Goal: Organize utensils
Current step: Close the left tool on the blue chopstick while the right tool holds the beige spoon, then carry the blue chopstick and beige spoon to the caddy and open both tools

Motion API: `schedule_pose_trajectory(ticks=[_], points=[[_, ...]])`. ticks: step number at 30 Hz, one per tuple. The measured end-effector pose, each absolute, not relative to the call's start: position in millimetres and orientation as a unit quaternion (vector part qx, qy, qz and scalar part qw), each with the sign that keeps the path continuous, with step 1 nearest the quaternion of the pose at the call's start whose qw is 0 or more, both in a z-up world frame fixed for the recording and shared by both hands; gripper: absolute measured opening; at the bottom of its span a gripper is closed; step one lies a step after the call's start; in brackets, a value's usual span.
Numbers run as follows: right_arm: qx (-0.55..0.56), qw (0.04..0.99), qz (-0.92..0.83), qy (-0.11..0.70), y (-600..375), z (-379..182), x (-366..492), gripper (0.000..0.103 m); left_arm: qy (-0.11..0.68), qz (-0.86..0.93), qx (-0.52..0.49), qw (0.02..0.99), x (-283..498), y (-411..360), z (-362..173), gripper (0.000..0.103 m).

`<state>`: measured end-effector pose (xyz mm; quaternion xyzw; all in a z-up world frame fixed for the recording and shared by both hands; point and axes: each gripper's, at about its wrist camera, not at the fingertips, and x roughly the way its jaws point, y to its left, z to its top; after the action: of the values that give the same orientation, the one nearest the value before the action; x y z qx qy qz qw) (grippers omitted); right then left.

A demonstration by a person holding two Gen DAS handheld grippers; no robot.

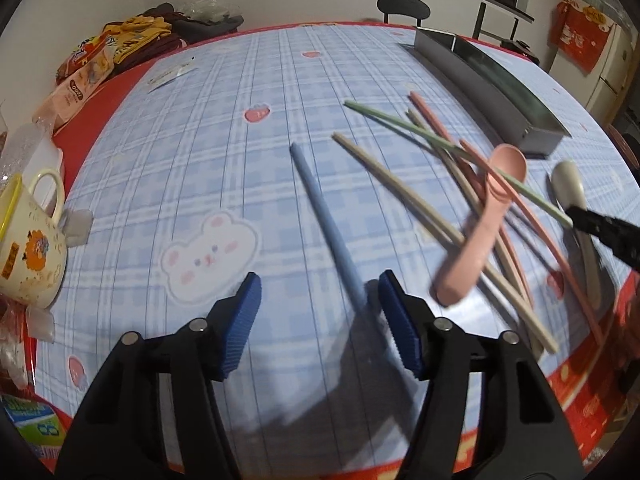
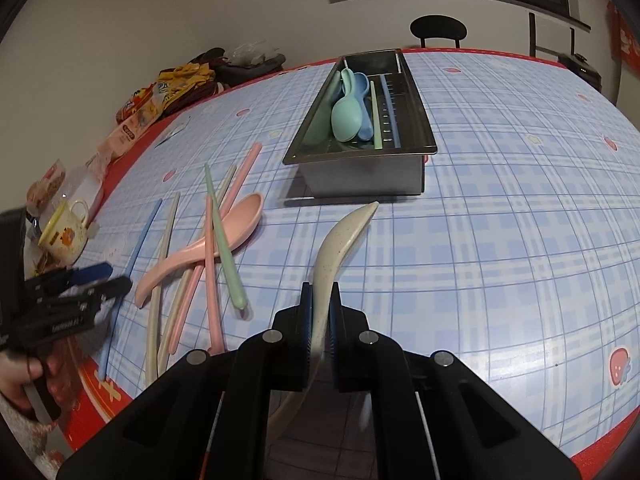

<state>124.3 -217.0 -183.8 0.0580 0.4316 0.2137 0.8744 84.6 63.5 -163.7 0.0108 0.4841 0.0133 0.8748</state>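
Right gripper (image 2: 321,322) pinching beige spoon (image 2: 334,246), next into tray (image 2: 362,172) at upper centre; left gripper (image 1: 320,320) spread around blue chopstick (image 1: 324,216), pinch pending.

Little can be read. Far left of the open left jaws, the pink packet (image 1: 74,94) at the table edge bears a dark oval label that looks like "100", though the glyphs are small and uncertain. The blue and green package (image 1: 34,426) low beside the left finger carries pale lettering too cut off and blurred to make out, the mug (image 1: 30,254) left of the jaws shows only a picture, and the white print on the left gripper's (image 2: 105,278) black body is too smeared to read.
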Motion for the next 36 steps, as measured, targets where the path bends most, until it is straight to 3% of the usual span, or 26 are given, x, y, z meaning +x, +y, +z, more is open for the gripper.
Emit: schedule_pose_trajectory(ticks=[5,15,17,21,36], points=[[0.049,0.875,0.218,0.430,-212,-184,122,0.008,0.462,0.012,0.017,0.887,91,59,-163,0.038],[0.066,0.876,0.215,0.427,-219,-185,123,0.008,0.440,0.018,0.001,0.898,89,65,-165,0.022],[0.061,0.877,0.213,0.426,-218,-184,123,0.008,0.438,0.019,0.006,0.899,87,63,-165,0.014],[0.058,0.877,0.217,0.424,-217,-184,123,0.008,0.434,-0.005,-0.006,0.901,81,63,-164,0.010],[0.093,0.879,0.240,0.401,-228,-179,121,0.008,0.401,-0.066,-0.119,0.906,66,94,-155,0.010]])
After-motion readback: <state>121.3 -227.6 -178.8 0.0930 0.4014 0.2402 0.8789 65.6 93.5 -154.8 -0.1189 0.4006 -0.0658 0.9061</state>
